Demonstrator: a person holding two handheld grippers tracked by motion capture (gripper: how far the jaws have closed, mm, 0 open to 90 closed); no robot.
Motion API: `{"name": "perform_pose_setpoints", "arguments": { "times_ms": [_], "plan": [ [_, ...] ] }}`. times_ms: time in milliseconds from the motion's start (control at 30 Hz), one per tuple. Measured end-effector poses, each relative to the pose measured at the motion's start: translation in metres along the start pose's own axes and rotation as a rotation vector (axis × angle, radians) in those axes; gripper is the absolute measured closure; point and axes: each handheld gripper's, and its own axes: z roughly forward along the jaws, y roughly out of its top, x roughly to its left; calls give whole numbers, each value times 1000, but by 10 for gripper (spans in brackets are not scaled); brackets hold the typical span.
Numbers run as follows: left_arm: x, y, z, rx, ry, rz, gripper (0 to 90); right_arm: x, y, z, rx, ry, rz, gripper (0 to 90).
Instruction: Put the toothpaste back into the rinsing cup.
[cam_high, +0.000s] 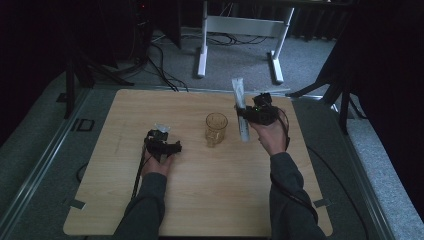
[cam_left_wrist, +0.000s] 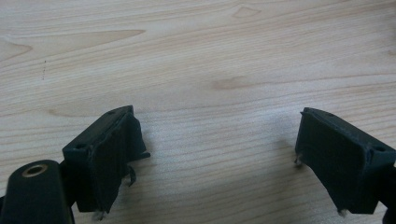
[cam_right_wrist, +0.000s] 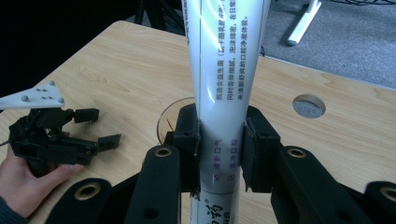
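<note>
While clamped in the right gripper (cam_right_wrist: 219, 149), white printed tube (cam_right_wrist: 224, 79) upright beside amber glass mug (cam_high: 216, 129), left gripper (cam_left_wrist: 219, 158) jaws wide.

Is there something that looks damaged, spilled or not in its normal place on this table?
Nothing is spilled or broken. The glass mug stands upright on the table. The right gripper clamps a white tube, lifted beside the mug. The left gripper is open, with frayed bits on its pads.
</note>
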Motion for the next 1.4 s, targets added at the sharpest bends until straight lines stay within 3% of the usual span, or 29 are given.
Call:
{"name": "perform_pose_setpoints", "arguments": {
  "times_ms": [1400],
  "plan": [
    [0, 0, 0, 0, 0, -1, 127, 9, 14, 19, -58, 35, 12, 713]
  ]
}}
